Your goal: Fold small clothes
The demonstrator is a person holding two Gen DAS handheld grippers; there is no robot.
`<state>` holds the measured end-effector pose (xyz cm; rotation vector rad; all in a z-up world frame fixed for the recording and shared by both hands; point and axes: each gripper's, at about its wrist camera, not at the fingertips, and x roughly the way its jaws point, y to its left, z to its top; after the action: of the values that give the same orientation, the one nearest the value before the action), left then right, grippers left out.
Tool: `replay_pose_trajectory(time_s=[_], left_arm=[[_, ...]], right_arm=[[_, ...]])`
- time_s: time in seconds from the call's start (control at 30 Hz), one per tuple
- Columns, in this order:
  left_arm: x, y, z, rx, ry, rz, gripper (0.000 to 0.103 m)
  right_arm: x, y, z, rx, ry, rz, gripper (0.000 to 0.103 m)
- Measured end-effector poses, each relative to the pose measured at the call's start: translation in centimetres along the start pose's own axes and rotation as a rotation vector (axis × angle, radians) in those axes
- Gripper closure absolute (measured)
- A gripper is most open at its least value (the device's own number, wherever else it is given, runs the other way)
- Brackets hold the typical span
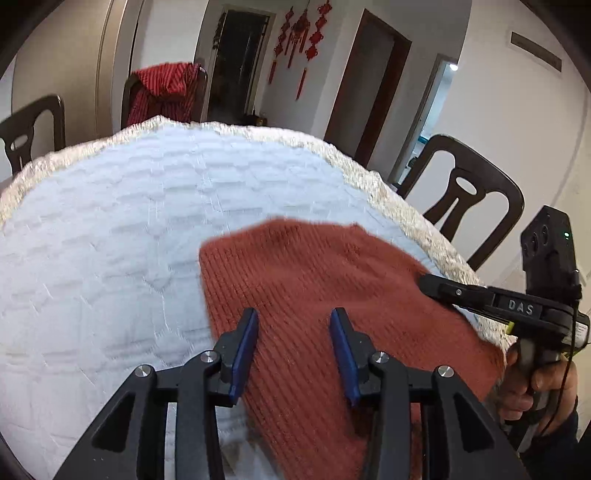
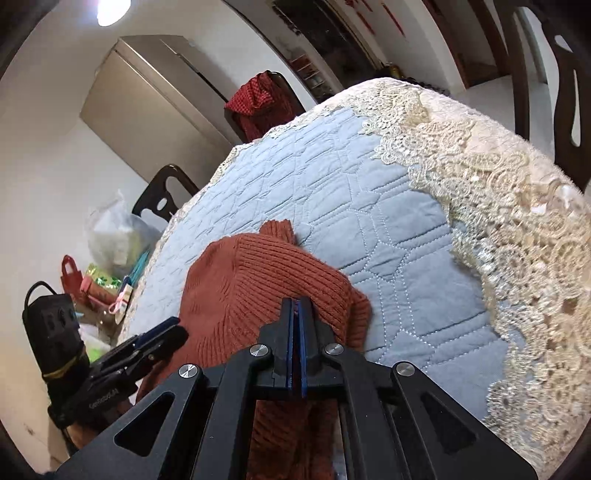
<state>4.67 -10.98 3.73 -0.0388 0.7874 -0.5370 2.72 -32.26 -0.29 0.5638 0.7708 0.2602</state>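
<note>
On my right gripper (image 1: pixel 436 286), seen from the left wrist camera, I can read "DAS" in raised letters on its black body; a label further back on it is too small for me to read. From the right wrist camera, pale lettering runs along the left gripper (image 2: pixel 162 334), but it is too blurred to make out.

The rust-red ribbed knit sweater (image 1: pixel 332 295) lies on the pale blue quilted table cover (image 1: pixel 110 229), towards the near right part of the table, with one edge reaching the cream lace border (image 2: pixel 498 206).

My left gripper's jaws stand wide apart above the sweater, its blue pads (image 1: pixel 245 354) holding nothing. In its own view, the right gripper's jaws are pressed together at the sweater's raised edge. I think a fold of knit is pinched there, though the fabric between the pads is barely visible.

Around the table I see dark wooden chairs (image 1: pixel 469 199), one draped with a red striped garment (image 1: pixel 162 92), red Chinese knot decorations (image 1: pixel 303 33) on the wall, and bags (image 2: pixel 110 236) on the floor.
</note>
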Motion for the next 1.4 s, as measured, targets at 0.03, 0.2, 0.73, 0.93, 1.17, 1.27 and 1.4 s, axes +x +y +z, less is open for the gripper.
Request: replay_pose_trajectory(time_s=[0.03,0.2,0.73,0.93,1.17,1.27,1.4], left_arm=[[0.0,0.0,0.4,0.004,-0.011,0.012,0.059],[0.5,0.5,0.4,-0.023,0.022,0.024,0.060],[-4.1,-0.8,-6.0,-0.027,0.055,-0.039,0.059],[-4.8,-0.5,-6.1,-0.051,0.043,-0.042,0.059],[-6.7,0.0,-5.1,-0.076,-0.006,-0.004,0.059],[-6.7,0.2,-4.6,-0.084,-0.016,0.014,0.059],[-6.3,0.1,-4.1,-0.085,-0.015,0.019,0.058]], right_arm=[[-0.2,0.3,0.2,-0.012,-0.006,-0.008,0.102],[0.1,0.5,1.0,-0.033,-0.003,-0.056,0.101],[-4.5,3.2,-5.9,-0.309,0.003,-0.049,0.101],[-4.6,3.3,-5.7,-0.300,0.005,-0.058,0.101],[-6.1,3.0,-5.3,-0.230,-0.024,-0.012,0.065],[-6.2,3.1,-5.0,-0.222,-0.037,-0.021,0.055],[-5.8,2.8,-4.6,-0.199,-0.031,-0.023,0.055]])
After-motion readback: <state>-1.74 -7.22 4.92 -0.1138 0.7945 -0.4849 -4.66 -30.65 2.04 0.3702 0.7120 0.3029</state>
